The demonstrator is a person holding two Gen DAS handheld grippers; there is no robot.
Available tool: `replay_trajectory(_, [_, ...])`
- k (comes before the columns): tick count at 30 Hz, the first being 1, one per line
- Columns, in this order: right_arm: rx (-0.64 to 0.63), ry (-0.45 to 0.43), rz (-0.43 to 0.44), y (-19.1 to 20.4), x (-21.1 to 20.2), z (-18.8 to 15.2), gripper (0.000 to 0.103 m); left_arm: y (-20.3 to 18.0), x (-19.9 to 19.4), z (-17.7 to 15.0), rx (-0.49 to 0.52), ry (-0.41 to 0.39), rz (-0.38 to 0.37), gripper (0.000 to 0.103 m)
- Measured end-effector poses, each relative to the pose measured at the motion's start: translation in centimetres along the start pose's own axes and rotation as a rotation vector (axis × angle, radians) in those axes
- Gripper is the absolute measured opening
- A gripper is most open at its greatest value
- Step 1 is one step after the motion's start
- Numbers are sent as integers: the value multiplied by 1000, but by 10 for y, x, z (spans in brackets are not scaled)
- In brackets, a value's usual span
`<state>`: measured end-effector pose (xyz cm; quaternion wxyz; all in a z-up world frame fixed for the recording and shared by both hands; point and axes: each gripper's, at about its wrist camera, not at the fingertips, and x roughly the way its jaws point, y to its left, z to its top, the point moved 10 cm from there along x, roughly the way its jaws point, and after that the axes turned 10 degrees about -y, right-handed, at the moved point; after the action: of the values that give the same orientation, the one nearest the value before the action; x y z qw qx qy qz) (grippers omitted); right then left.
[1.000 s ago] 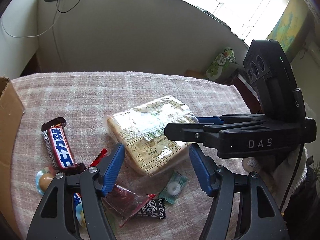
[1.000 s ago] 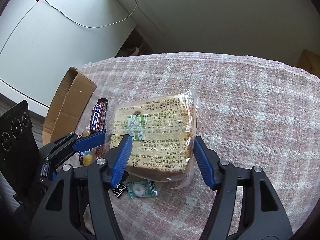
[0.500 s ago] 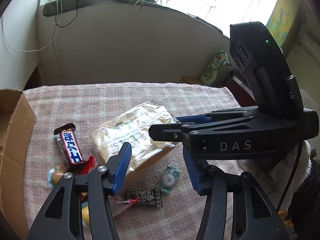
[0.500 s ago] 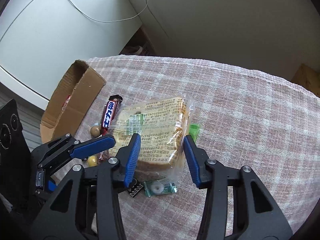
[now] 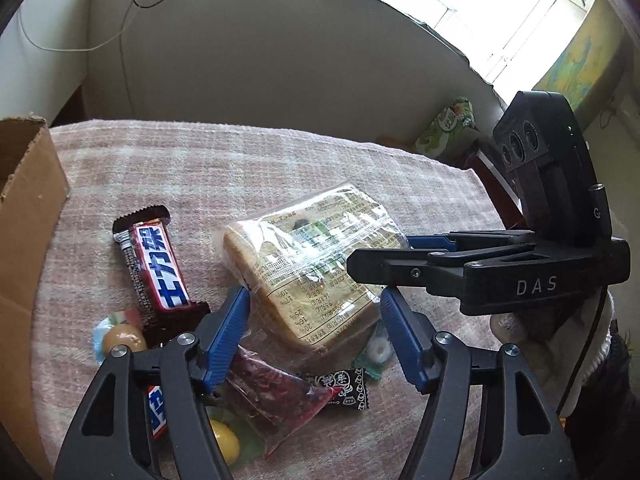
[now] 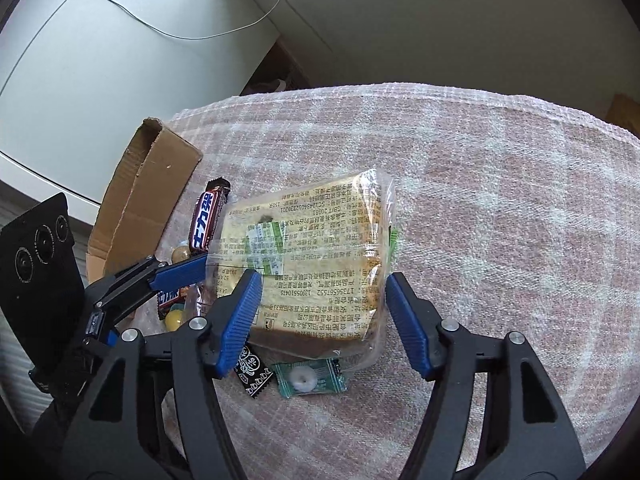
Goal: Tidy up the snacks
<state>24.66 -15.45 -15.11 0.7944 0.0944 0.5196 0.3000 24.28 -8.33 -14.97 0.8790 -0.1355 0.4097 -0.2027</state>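
On the plaid tablecloth (image 5: 248, 168), left wrist view: one bagged bread loaf (image 5: 316, 264) near the middle, one chocolate bar (image 5: 154, 270) beside one cardboard box (image 5: 28, 216). Left gripper (image 5: 314, 332) jaws, just opening, stand apart, empty. Right wrist view: right gripper (image 6: 320, 312) likewise just opening, straddling the loaf unpressed; one ring-candy packet (image 6: 308, 378).

One bread pack (image 5: 316, 264), two chocolate bars (image 5: 154, 264), one box (image 6: 140, 200).
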Motion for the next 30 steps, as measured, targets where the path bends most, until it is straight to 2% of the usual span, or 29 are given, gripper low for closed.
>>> replay_trajectory(4, [-2,-1,8,1,4,0,69,4,9,-5,-45,34,-32,68])
replay_trajectory(15, [-23,-45,-14,8,-17,7,68,-20,3,3,27,-13,-26,69])
replay_trajectory(23, [-103,-110,-34,39,-46,23,68,-24,-34,22,55,-102,-22,69])
replay_trajectory(30, [-177,-139,-8,87,-48,33,68,-6,-79,25,55,-184,29,69])
